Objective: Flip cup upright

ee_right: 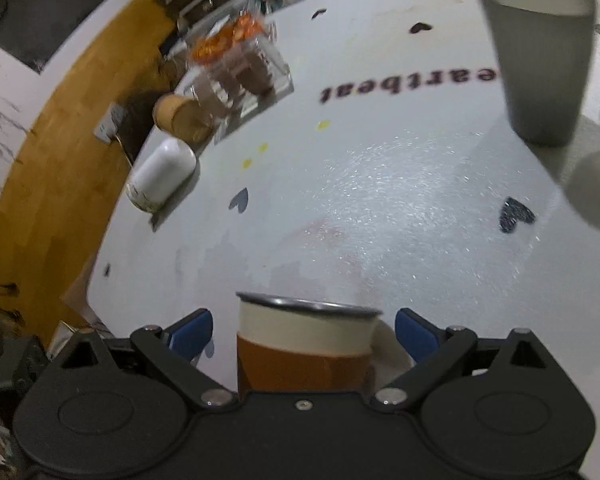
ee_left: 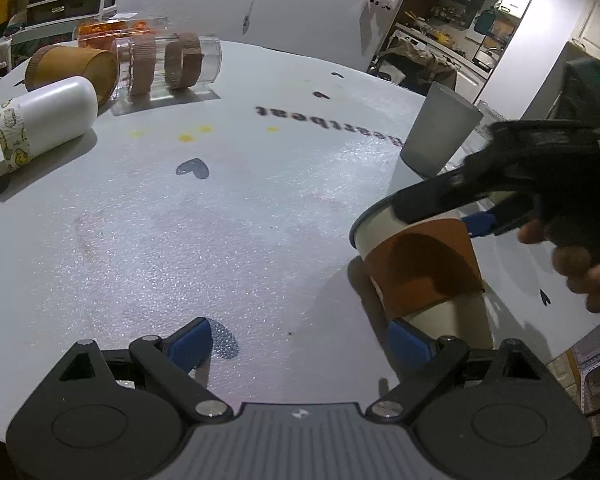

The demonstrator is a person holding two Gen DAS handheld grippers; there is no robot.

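A cream cup with a brown sleeve and a dark rim (ee_left: 424,264) stands upright on the white table (ee_left: 220,220), rim up. My right gripper (ee_left: 444,216) reaches in around its upper part, blue pads spread wide. In the right wrist view the cup (ee_right: 304,344) sits between the open fingers (ee_right: 304,332), which are apart from its sides. My left gripper (ee_left: 300,344) is open and empty just left of the cup's base; its right pad (ee_left: 410,346) is close to the cup.
A grey tumbler (ee_left: 436,132) stands upright at the far right (ee_right: 540,60). A white cup (ee_left: 44,120) lies on its side at the left. A brown cup (ee_left: 72,68) and a clear box with cup sleeves (ee_left: 168,64) lie behind it.
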